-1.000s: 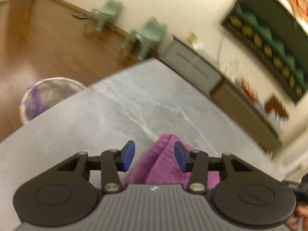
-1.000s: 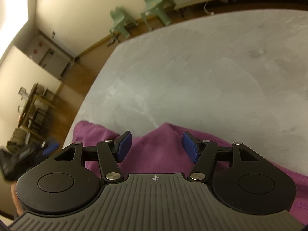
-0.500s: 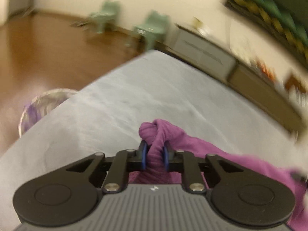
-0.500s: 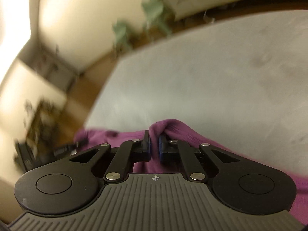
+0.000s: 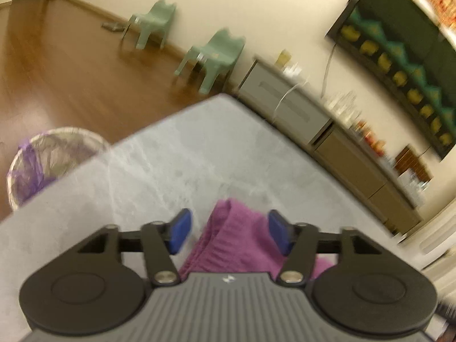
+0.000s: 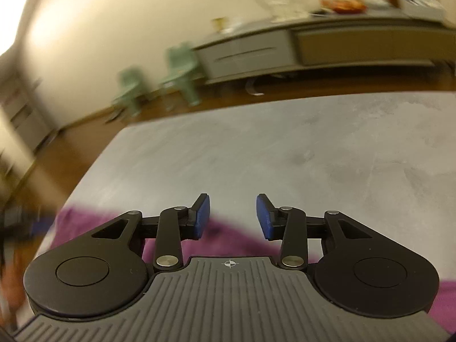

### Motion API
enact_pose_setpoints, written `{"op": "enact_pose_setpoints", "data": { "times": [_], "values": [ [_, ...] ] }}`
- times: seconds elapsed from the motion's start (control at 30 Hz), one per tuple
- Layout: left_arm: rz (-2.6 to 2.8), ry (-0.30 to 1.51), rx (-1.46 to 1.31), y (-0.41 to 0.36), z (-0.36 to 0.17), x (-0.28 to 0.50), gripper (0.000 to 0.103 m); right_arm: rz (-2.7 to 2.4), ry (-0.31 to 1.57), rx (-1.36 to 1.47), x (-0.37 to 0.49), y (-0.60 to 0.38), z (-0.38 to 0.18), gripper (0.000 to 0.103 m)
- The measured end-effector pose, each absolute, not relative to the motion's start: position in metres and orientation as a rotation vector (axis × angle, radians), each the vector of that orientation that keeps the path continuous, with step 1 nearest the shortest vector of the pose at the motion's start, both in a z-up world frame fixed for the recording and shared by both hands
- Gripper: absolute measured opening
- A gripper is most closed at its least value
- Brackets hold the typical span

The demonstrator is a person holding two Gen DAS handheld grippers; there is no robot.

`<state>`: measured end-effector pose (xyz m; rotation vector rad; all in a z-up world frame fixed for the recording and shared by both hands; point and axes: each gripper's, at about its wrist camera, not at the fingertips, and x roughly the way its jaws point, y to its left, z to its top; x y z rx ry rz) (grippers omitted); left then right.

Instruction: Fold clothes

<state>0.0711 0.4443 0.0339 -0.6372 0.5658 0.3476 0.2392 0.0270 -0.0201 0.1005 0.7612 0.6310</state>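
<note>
We hold our left gripper (image 5: 229, 232) with jaws apart over a purple garment (image 5: 239, 245) lying on the near edge of the grey table (image 5: 176, 165). Our right gripper (image 6: 233, 216) also has its jaws spread, empty, with the cloth below it.

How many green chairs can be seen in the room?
2. Both small pale green plastic chairs stand on the wooden floor by the cream wall: one farther left, one nearer the grey cabinet. Others may be hidden.
</note>
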Motion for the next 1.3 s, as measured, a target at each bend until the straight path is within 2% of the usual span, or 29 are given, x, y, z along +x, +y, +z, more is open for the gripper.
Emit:
{"op": "enact_pose_setpoints", "data": {
  "times": [0.1,0.23,0.3,0.47,0.53,0.6,0.73,0.77,0.9,1.03,1.23,1.3],
  "values": [
    [0.367,0.583,-0.635,0.439,0.043,0.047,0.076,0.728,0.714,-0.064,0.173,0.029,-0.023,0.054],
    [0.327,0.673,-0.68,0.411,0.029,0.021,0.076,0.707,0.592,-0.327,0.107,0.014,-0.044,0.074],
    [0.319,0.722,-0.701,0.394,0.015,0.01,0.076,0.651,0.556,-0.463,0.09,0.005,-0.057,0.075],
    [0.332,0.749,-0.692,0.385,0.006,0.014,0.076,0.585,0.528,-0.629,0.074,-0.017,-0.068,0.068],
    [0.344,0.787,-0.719,0.386,-0.002,0.023,0.076,0.597,0.521,-0.647,0.069,-0.018,-0.068,0.056],
    [0.344,0.812,-0.728,0.383,-0.009,0.031,0.074,0.616,0.515,-0.661,0.064,-0.018,-0.067,0.053],
    [0.375,0.821,-0.636,0.364,-0.011,0.046,0.073,0.656,0.504,-0.688,0.054,-0.017,-0.065,0.053],
    [0.378,0.812,-0.627,0.362,-0.011,0.048,0.069,0.667,0.501,-0.699,0.051,-0.016,-0.066,0.053],
    [0.359,0.735,-0.682,0.367,-0.005,0.043,0.067,0.644,0.472,-0.794,0.047,-0.006,-0.074,0.052],
    [0.337,0.696,-0.793,0.383,-0.01,0.036,0.064,0.594,0.455,-0.834,0.049,-0.006,-0.072,0.041],
    [0.31,0.678,-0.882,0.396,-0.02,0.034,0.065,0.633,0.411,-0.867,0.036,0.001,-0.073,0.041],
    [0.307,0.68,-0.857,0.393,-0.019,0.037,0.062,0.646,0.393,-0.898,0.033,0.009,-0.078,0.041]
  ]
}}
